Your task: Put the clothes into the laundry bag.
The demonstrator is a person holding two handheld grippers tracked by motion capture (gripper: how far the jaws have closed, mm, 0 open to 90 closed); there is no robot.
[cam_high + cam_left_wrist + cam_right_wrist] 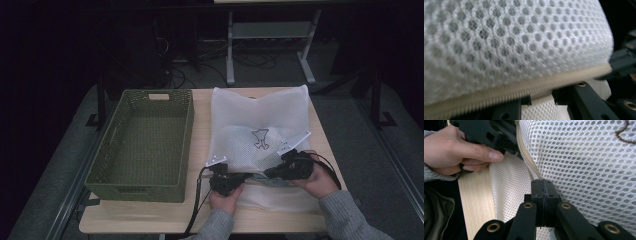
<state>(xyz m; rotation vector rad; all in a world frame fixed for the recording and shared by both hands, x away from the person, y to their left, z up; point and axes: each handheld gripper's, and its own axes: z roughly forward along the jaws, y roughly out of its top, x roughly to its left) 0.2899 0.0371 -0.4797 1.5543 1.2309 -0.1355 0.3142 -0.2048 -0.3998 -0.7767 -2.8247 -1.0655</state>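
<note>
mesh bag: white mesh laundry bag (257, 127) lies flat on the right half of the bench (200, 115), zipper edge toward the person, small dark embroidered motif (260, 138) near its middle
zipper: beige zipper (525, 157) runs along the bag's near edge; in the left gripper view it crosses the frame as a beige band (524, 86) under the bulging mesh
left gripper: left gripper (235, 181) at the near edge of the bag, held by the left hand (225, 199); fingers part open, a fold of mesh with the zipper lies between them, whether the pads press on it cannot be told
right gripper: right gripper (267, 173) held by the right hand (320, 182), just beside the left gripper, at the same zipper edge; fingers (550, 192) fully closed together, pinched right at the zipper line, what exactly is caught is too small to tell
basket: green woven basket (117, 150) on the left half of the bench, just beside the bag, apart from both grippers
bench: light wood, bare strip showing beside the bag edge (475, 202)
person: grey sleeves (345, 215) enter from the bottom
</note>
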